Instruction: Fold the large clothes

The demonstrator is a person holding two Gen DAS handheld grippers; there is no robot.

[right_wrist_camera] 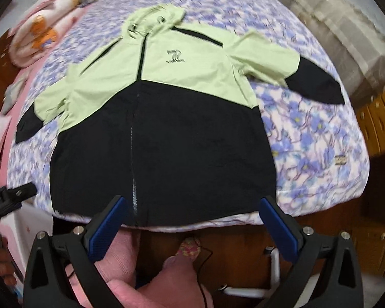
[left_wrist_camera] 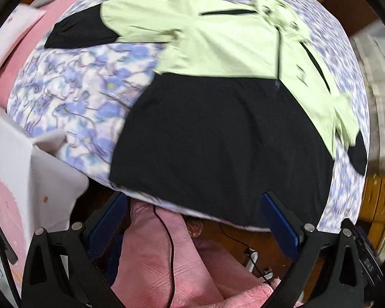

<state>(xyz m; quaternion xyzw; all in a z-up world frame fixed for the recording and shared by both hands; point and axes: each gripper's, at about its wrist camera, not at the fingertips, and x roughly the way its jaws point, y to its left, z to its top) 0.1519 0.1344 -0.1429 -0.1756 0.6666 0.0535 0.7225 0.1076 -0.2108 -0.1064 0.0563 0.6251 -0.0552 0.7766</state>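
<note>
Grippers: two, one per wrist view, each with two blue-padded fingers on black arms.
Left gripper (left_wrist_camera: 192, 220): fingers spread wide and grasping nothing, poised just off the near edge of the bed, pointing at the jacket's black hem.
Right gripper (right_wrist_camera: 193, 220): fingers likewise spread apart and empty, at the near bed edge, straddling the hem beside the zip.
Legs: pink trousers (left_wrist_camera: 164, 264) show below both grippers, with a thin black cable across them.
Jacket (right_wrist_camera: 166, 133): one, hooded, lying front-up and flat on the bed; black lower half nearest, pale green chest beyond, hood farthest.
Sleeves: two, spread out to either side, green with black cuffs.
Bedspread (right_wrist_camera: 310, 138): one, white with blue-purple flowers, under the jacket.
Far side: one pink patterned blanket (right_wrist_camera: 42, 34), bundled up beside the bed.
</note>
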